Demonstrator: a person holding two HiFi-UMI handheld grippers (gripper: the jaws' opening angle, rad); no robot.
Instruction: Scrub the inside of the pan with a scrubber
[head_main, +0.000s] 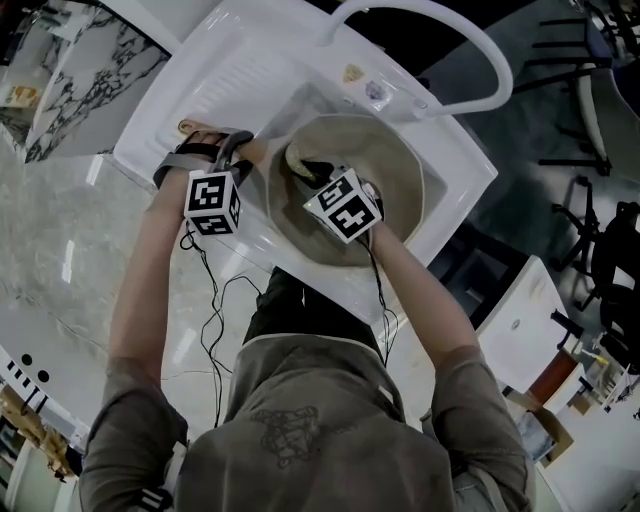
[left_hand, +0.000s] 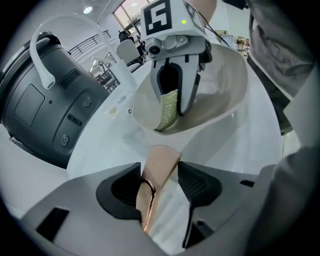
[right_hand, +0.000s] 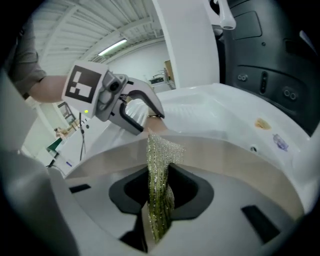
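Observation:
A beige pan (head_main: 396, 160) sits in the basin of a white sink (head_main: 225, 75). My left gripper (head_main: 246, 150) is at the pan's left side, shut on its copper-coloured handle (left_hand: 158, 165); the handle's end (head_main: 187, 126) pokes out beyond it. My right gripper (head_main: 306, 172) is inside the pan, shut on a glittery green-yellow scrubber (right_hand: 159, 190). The scrubber (left_hand: 168, 111) hangs from the right gripper (left_hand: 173, 107) against the pan's inner wall (left_hand: 222, 90). From the right gripper view, the left gripper (right_hand: 146, 121) shows just past the pan's rim (right_hand: 225, 155).
A white arched faucet (head_main: 445, 40) curves over the sink's far side. A ribbed drainboard lies left of the basin, with marble counter (head_main: 60, 260) beyond. Cables (head_main: 210, 300) trail from the grippers. A dark grey machine (left_hand: 45, 100) stands behind the sink.

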